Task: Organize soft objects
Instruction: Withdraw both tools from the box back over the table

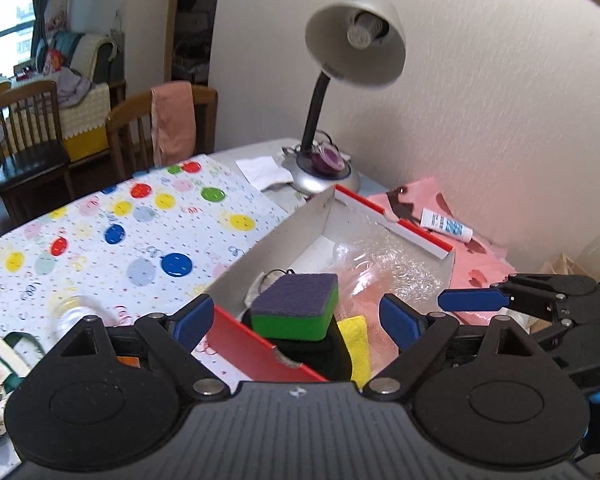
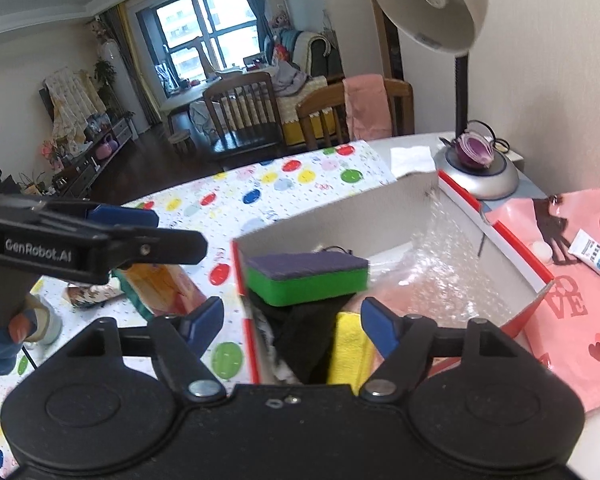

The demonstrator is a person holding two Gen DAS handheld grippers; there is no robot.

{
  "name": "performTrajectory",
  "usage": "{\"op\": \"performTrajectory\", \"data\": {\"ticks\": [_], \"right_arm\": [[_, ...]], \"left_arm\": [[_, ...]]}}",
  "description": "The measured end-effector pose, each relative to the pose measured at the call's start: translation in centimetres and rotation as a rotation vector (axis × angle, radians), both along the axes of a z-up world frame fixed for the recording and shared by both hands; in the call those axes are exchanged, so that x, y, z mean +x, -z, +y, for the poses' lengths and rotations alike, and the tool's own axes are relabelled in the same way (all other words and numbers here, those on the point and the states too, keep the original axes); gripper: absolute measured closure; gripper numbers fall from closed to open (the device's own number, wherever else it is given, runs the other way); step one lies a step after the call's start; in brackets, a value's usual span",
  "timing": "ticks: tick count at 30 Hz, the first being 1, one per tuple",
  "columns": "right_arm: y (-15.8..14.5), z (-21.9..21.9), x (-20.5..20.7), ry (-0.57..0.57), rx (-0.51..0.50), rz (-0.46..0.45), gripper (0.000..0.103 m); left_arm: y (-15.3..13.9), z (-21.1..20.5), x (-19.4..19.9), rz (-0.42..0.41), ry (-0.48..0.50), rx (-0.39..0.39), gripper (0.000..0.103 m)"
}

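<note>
1 fingertip (image 2: 18, 328) in right view only

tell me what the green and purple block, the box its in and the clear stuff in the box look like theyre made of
Sponge: apparently foam, matte green body under a fuzzy purple scouring layer.

Box: looks like cardboard, dull grey-white inner walls, glossy red outside, a torn notch in one rim.

Clear sheet: probably plastic bubble wrap, shiny and dimpled, pink showing through.

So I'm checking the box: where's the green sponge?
In both wrist views the green sponge sits inside the box, atop black fabric, beside the yellow cloth.
</note>
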State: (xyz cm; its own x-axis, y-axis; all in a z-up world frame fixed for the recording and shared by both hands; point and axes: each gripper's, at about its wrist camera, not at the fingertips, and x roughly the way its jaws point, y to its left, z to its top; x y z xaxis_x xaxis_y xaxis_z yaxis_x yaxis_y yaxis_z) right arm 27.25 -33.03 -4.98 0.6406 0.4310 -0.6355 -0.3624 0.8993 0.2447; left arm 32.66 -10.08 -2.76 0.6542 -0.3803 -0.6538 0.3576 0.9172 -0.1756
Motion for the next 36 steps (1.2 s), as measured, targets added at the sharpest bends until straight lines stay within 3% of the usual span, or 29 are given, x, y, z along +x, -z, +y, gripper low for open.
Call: {"op": "performTrajectory", "data": {"ticks": [13, 16, 21, 27, 36], "right_arm": [[-3.4, 6.5, -3.7, -0.068, 0.051, -0.069, 0.015], [-3.8, 8.4, -4.2, -0.086, 0.051, -0.075, 0.012], [-3.9, 11.5, -5.2, -0.111, 0.046, -0.072, 0.011], [-3.6, 15.1, -5.9, -0.134, 0.038, -0.06, 0.011], [-2.1, 20.7, -6.1, -0.195, 0.008, -0.031, 0.011]], "left_arm": [[-2.3, 8.3, -6.7, -0.089, -0.048, -0.017, 0.012], [-2.4, 10.7, -7.8, -0.095, -0.069, -0.019, 0.0], [-2.2, 14.7, -9.2, -0.1, -0.095, -0.025, 0.0], [-1.8, 19.4, -9.4, -0.094, -0.126, 0.005, 0.0], [0.7, 25.4, -6.9, 0.003, -0.149, 0.064, 0.0]]}}
